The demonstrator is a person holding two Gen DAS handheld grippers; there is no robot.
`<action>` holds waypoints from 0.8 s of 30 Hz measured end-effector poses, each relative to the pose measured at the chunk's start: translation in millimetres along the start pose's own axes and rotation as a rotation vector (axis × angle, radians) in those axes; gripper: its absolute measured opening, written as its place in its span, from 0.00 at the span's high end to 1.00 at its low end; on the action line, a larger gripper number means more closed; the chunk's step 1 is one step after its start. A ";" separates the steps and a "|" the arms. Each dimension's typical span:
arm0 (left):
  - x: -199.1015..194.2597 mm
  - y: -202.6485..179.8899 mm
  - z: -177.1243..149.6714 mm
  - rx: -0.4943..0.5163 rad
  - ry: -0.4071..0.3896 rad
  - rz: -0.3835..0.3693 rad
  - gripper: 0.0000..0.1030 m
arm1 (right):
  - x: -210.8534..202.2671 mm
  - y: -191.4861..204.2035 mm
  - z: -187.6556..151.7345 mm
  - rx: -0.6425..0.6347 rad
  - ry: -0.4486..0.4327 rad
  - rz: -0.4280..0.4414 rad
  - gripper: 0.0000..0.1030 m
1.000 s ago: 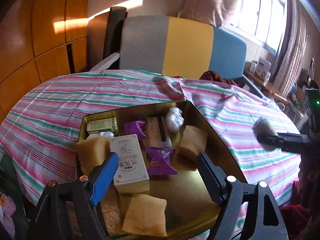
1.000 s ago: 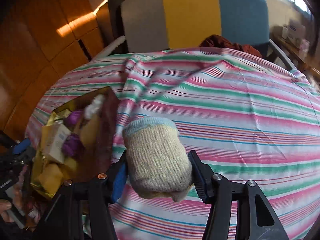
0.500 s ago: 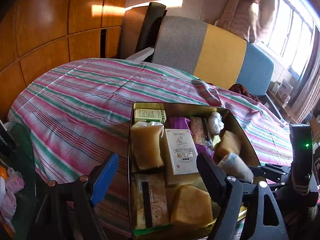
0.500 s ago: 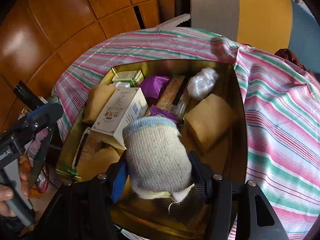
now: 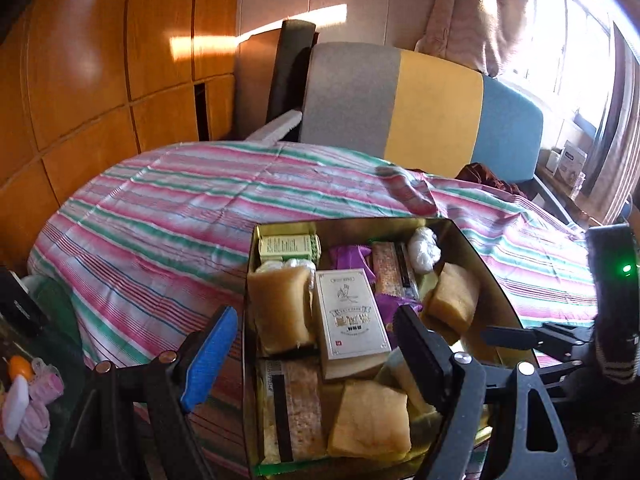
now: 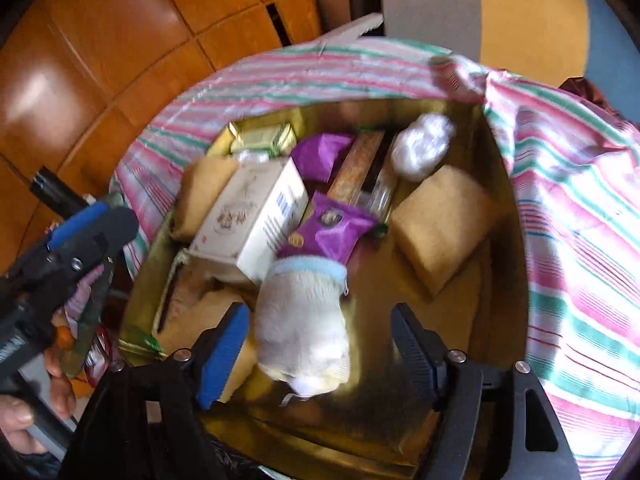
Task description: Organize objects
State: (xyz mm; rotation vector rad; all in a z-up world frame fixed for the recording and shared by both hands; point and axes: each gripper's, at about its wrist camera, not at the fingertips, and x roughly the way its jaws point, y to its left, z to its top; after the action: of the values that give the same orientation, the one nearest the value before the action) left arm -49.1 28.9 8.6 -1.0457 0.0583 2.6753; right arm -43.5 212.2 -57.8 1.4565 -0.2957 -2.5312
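A gold box (image 5: 490, 268) (image 6: 500, 184) on the striped cloth holds a white carton (image 5: 352, 318) (image 6: 248, 216), purple packets (image 6: 330, 232), tan sponge-like blocks (image 5: 456, 300) (image 6: 440, 220) and a white wad (image 6: 422, 144). My right gripper (image 6: 320, 348) is open above the box's near end. A cream knitted sock roll (image 6: 304, 332) with a blue cuff lies loose between its fingers, blurred, touching neither pad clearly. My left gripper (image 5: 316, 356) is open and empty over the box's left edge. The right gripper (image 5: 536, 336) also shows at the right of the left wrist view.
A striped cloth (image 5: 172, 216) covers the round table. A grey, yellow and blue chair (image 5: 420, 108) stands behind it. Wooden wall panels (image 5: 100, 80) are at the left. Small items (image 5: 24, 396) lie low at the left. The left gripper (image 6: 76, 240) shows by the box's left side.
My right gripper carried the sock roll from over the cloth to over the box, then opened and let it go. My left gripper shifted left of the box and stayed open.
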 end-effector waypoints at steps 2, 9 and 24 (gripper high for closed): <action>-5.8 -2.8 1.8 0.001 -0.021 0.010 0.21 | -14.1 -0.9 -1.3 0.011 -0.050 -0.016 0.26; -26.2 -15.3 5.5 -0.025 -0.077 0.075 0.21 | -61.2 1.3 -11.4 0.032 -0.242 -0.162 0.14; -24.2 -10.3 -12.9 -0.112 -0.053 0.127 0.28 | -72.6 -2.1 -29.3 0.099 -0.332 -0.238 0.05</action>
State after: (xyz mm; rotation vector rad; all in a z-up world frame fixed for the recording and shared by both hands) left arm -20.8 31.5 15.9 -1.0348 -0.0375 2.8488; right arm 17.5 232.1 -12.9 1.1558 -0.3182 -2.9935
